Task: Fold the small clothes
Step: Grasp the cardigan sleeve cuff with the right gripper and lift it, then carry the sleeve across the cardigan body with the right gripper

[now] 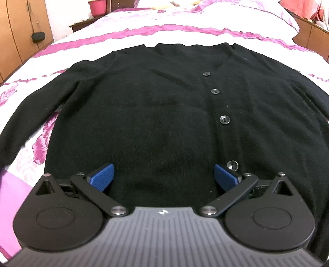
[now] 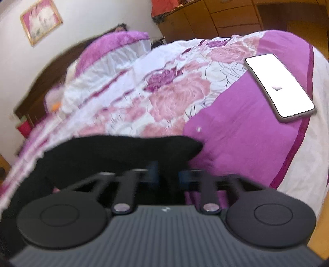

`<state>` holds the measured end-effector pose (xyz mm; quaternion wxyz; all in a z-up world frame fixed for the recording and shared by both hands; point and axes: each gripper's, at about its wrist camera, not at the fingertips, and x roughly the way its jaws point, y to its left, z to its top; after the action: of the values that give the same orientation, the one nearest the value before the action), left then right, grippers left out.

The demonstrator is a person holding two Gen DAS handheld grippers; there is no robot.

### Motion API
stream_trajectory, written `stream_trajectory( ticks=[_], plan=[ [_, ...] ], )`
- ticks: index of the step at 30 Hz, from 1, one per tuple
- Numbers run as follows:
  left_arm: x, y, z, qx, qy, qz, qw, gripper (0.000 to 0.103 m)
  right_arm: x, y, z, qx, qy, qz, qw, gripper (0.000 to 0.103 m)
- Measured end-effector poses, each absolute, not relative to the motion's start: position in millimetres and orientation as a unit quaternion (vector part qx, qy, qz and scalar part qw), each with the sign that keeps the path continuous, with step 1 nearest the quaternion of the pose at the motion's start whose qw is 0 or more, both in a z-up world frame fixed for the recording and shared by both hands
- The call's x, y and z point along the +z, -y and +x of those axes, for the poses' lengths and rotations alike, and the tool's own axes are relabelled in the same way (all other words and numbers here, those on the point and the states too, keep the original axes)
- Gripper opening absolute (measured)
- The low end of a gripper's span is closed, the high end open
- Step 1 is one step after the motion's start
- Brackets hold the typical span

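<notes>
A black buttoned cardigan (image 1: 154,106) lies flat, front up, on the bed, with its neckline at the far side and its sleeves spread out to both sides. My left gripper (image 1: 164,170) hovers over the near hem, open; its blue pads (image 1: 102,176) stand wide apart with only the flat knit below them. In the blurred right wrist view, the end of a black sleeve (image 2: 123,150) lies across the purple bedspread. My right gripper (image 2: 168,172) is shut on that sleeve, with black cloth pinched between its blue pads.
The bed (image 1: 123,35) has a white, pink and purple floral cover. A phone (image 2: 279,84) with a lit screen lies near the bed's corner. A purple pillow (image 2: 115,43) sits at the headboard. Wooden wardrobes (image 1: 20,30) and a pink pot (image 1: 96,7) stand beyond.
</notes>
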<state>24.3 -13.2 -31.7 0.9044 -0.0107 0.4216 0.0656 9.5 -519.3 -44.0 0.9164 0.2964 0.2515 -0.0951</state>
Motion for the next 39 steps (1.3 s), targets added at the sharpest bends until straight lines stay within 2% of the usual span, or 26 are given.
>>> stream_trajectory(
  ticks=[20, 31, 39],
  plan=[
    [-2.6, 0.1, 0.5, 0.035, -0.410, -0.049, 0.910, 0.103, 40.4, 493.8, 28.2, -0.009, -0.186, 0.305, 0.934, 0.011],
    [-7.3, -6.2, 4.0, 0.047, -0.420, -0.052, 0.905, 0.103, 112.8, 432.8, 76.9, 0.087, -0.156, 0.252, 0.951, 0.011],
    [-6.2, -25.7, 6.9, 0.061, -0.412, -0.063, 0.907, 0.103, 149.8, 352.2, 116.5, 0.143, -0.165, 0.207, 0.954, 0.009]
  ],
)
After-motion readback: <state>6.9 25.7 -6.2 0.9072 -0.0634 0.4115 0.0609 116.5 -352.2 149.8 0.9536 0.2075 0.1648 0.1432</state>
